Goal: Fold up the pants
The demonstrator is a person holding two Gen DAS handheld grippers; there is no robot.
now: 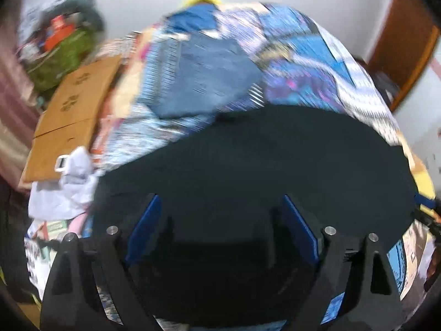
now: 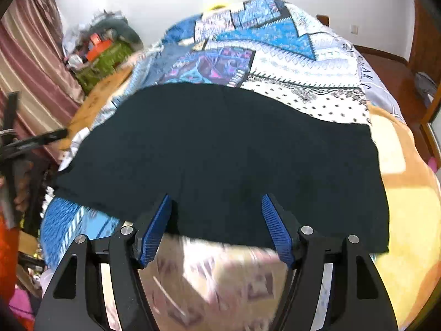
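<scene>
Right wrist view is showing the black pants [image 2: 220,151] lying spread flat across the patterned bedspread [image 2: 289,55], reaching from 9 o'clock to 3 o'clock. The right gripper [image 2: 216,201] is hovering at the near hem, at 6 o'clock, with its jaws spread wide and holding nothing. The left gripper [image 1: 220,201] is likewise gaping and empty, poised over the dark cloth, which fills that view's lower half.

What could go wrong: both views are smearing with motion, so a hasty pinch is likely to catch only 1 layer, or drag the bedspread up with the hem, leaving a crooked fold. Uneven lifting by the 2 hands would also skew the crease.

Both grippers are pointing forward and tilted down toward the bed, side by side.
</scene>
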